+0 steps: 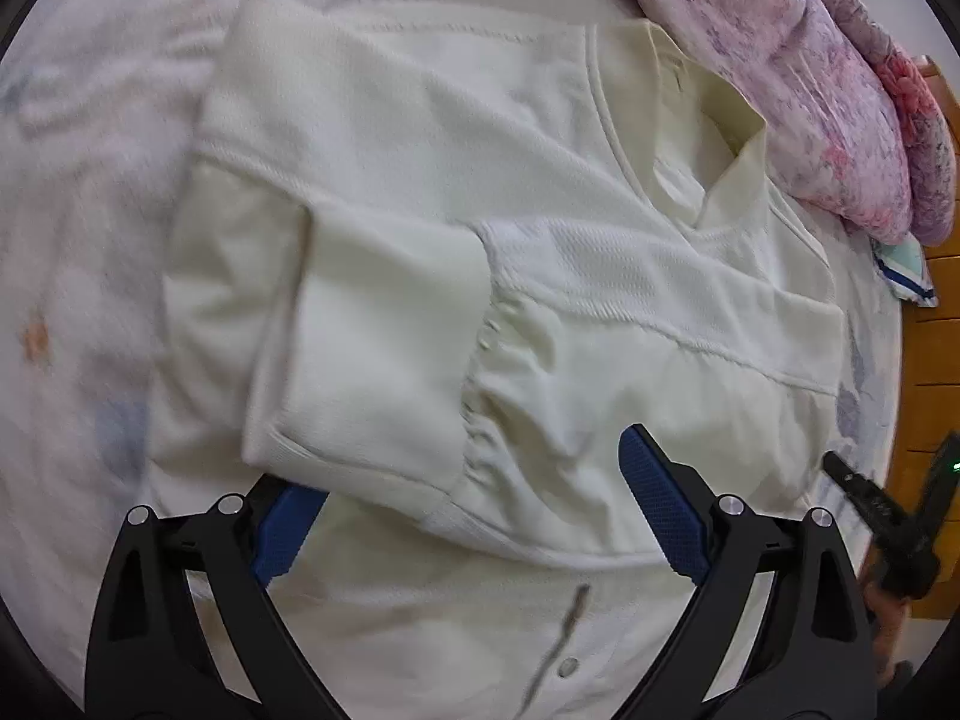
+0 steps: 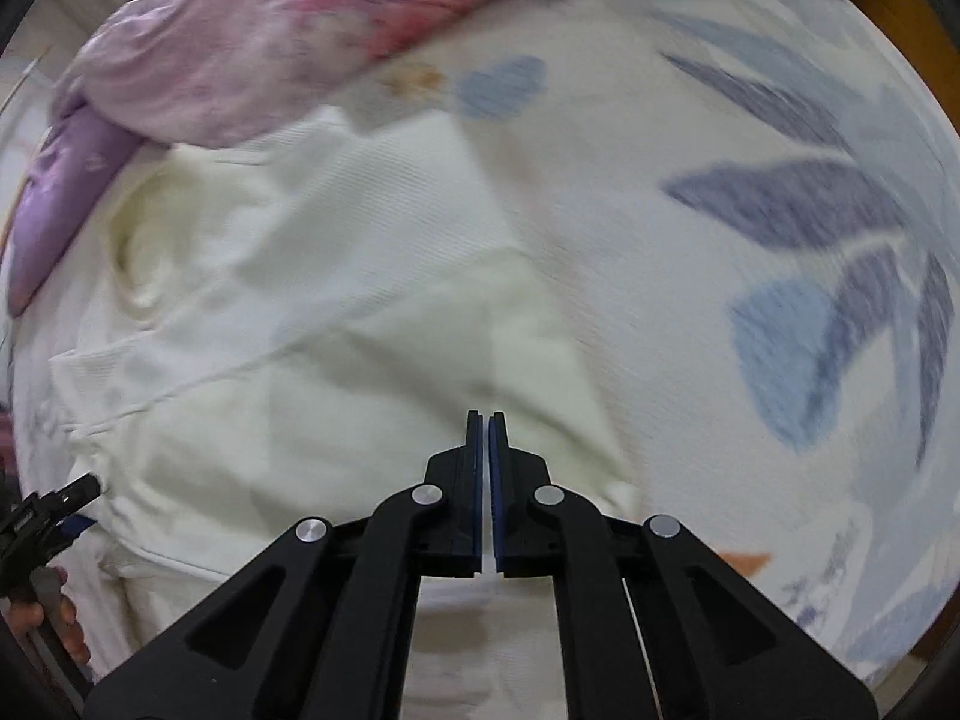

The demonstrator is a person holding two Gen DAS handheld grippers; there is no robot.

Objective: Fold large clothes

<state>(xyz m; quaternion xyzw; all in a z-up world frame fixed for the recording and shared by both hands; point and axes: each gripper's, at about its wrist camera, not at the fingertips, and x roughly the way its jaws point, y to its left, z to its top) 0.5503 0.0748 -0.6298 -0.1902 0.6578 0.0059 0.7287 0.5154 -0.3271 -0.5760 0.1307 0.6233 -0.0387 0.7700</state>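
A cream white jacket (image 1: 456, 222) lies flat on the bed with both sleeves folded across its body; a ribbed cuff (image 1: 360, 384) rests near its middle. My left gripper (image 1: 474, 480) is open just above the jacket's lower part, its left fingertip hidden under the cuff. In the right wrist view the same jacket (image 2: 312, 324) fills the left half. My right gripper (image 2: 486, 420) is shut and empty, over the jacket's right edge. The left gripper (image 2: 66, 498) shows at that view's lower left, and the right gripper (image 1: 870, 498) at the left view's right edge.
A pink and purple floral quilt (image 1: 798, 60) is bunched along the jacket's collar side, also in the right wrist view (image 2: 252, 30). The bedsheet (image 2: 810, 240) has blue leaf prints. A wooden bed frame (image 1: 936, 300) runs along the right.
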